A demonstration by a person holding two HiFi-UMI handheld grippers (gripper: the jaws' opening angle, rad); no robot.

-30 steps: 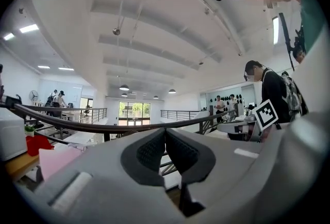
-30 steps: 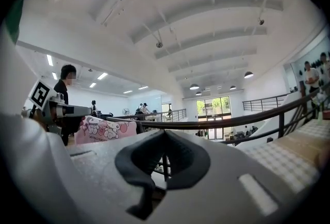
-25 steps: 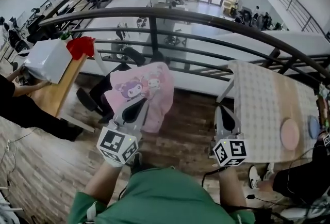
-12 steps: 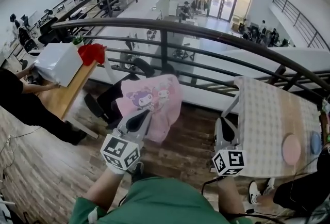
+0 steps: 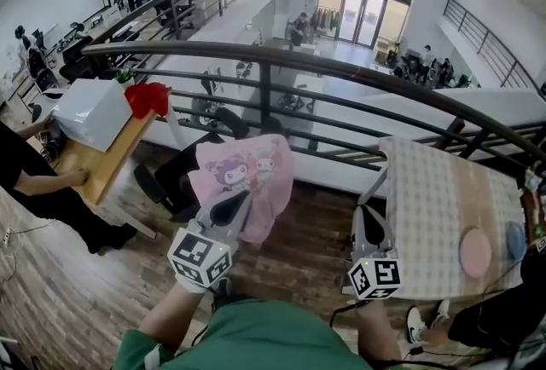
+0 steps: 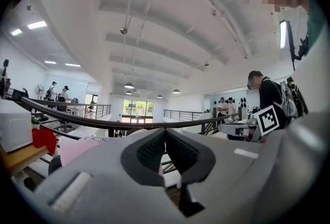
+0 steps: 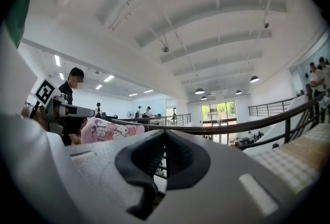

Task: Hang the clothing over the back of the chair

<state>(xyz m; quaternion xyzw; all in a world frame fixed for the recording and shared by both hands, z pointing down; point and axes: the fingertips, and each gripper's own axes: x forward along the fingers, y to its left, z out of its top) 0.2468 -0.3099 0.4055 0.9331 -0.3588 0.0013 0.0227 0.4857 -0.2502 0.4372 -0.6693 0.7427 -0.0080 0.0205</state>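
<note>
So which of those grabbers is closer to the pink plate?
Right. The right gripper hangs beside the checked table that holds the plate; the left gripper is farther off, on the other side, clamped on the pink top.

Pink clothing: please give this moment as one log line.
left gripper shut on pink clothing | right gripper shut, empty | black chair just beyond it
</note>
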